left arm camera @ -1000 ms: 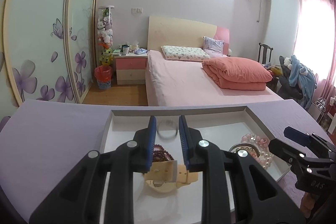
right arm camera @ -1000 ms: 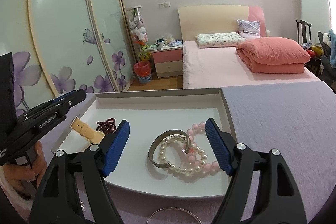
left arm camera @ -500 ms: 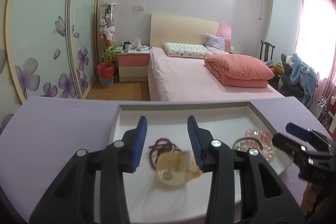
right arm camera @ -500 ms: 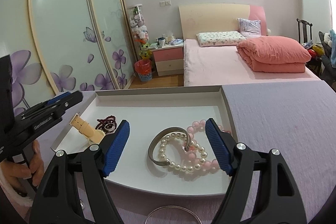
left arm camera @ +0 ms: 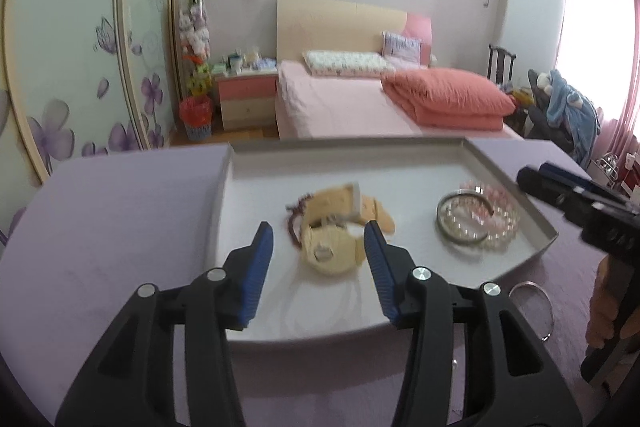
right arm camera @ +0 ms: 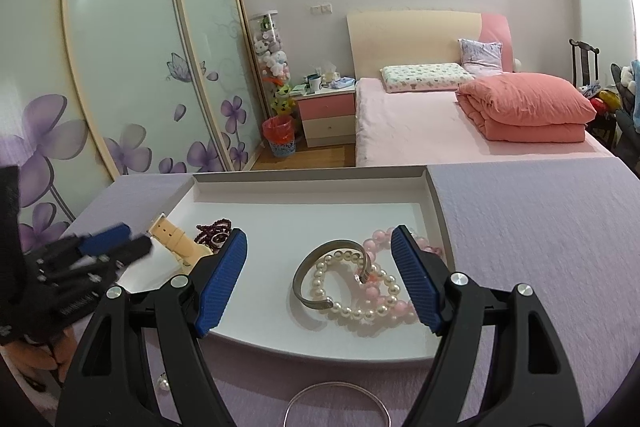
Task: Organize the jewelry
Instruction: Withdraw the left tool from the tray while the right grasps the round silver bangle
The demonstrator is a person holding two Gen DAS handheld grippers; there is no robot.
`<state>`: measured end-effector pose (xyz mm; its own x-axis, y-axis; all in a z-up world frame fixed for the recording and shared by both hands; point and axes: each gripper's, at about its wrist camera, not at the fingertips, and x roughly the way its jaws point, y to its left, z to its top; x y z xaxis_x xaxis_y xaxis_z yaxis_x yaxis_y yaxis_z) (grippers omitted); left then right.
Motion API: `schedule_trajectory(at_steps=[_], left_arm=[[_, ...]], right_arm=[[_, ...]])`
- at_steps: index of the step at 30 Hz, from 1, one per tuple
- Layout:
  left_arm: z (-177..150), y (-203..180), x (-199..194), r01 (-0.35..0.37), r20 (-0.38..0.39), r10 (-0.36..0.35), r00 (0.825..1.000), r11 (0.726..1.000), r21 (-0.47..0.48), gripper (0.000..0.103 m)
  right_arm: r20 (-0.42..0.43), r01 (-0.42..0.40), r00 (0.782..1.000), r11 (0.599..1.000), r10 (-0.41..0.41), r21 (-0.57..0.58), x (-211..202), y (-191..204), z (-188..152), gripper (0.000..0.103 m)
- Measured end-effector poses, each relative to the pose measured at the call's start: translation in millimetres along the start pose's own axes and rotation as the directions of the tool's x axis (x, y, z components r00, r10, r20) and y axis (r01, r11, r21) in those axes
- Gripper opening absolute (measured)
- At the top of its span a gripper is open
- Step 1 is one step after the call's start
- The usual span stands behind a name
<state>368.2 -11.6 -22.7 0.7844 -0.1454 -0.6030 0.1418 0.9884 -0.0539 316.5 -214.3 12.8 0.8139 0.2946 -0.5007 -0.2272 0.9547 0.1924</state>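
Observation:
A white tray [left arm camera: 256,311] lies on the purple table. In it are a cream watch [left arm camera: 334,251], a dark red bead bracelet [left arm camera: 294,223], a metal cuff [right arm camera: 320,277], a pearl bracelet [right arm camera: 360,307] and a pink bead bracelet [right arm camera: 378,239]. My left gripper [left arm camera: 318,237] is open and empty, just in front of the watch. My right gripper [right arm camera: 318,251] is open and empty above the cuff and pearls. The tray [right arm camera: 304,341] and the watch [right arm camera: 176,239] also show in the right wrist view.
A thin metal bangle [right arm camera: 338,403] lies on the purple cloth in front of the tray, also in the left wrist view [left arm camera: 532,307]. A loose pearl earring [right arm camera: 162,383] lies near it. A bed and wardrobe stand beyond the table.
My left gripper opened and let go of the cream watch, which now lies in the tray, then pulled back. The right gripper hardly moved.

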Motion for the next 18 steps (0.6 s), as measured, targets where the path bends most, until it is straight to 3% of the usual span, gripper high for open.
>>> schedule_trajectory(at_steps=[4, 18], left_arm=[[2, -2, 16, -0.021, -0.043, 0.021, 0.999, 1.0, 0.011, 0.048], [47, 22, 69, -0.05, -0.077, 0.039, 0.996, 0.989, -0.143, 0.048]], right_arm=[[0.003, 0.001, 1.0, 1.0, -0.001, 0.011, -1, -4, 1, 0.075], [0.017, -0.015, 1.0, 1.0, 0.014, 0.019, 1, -9, 5, 0.075]])
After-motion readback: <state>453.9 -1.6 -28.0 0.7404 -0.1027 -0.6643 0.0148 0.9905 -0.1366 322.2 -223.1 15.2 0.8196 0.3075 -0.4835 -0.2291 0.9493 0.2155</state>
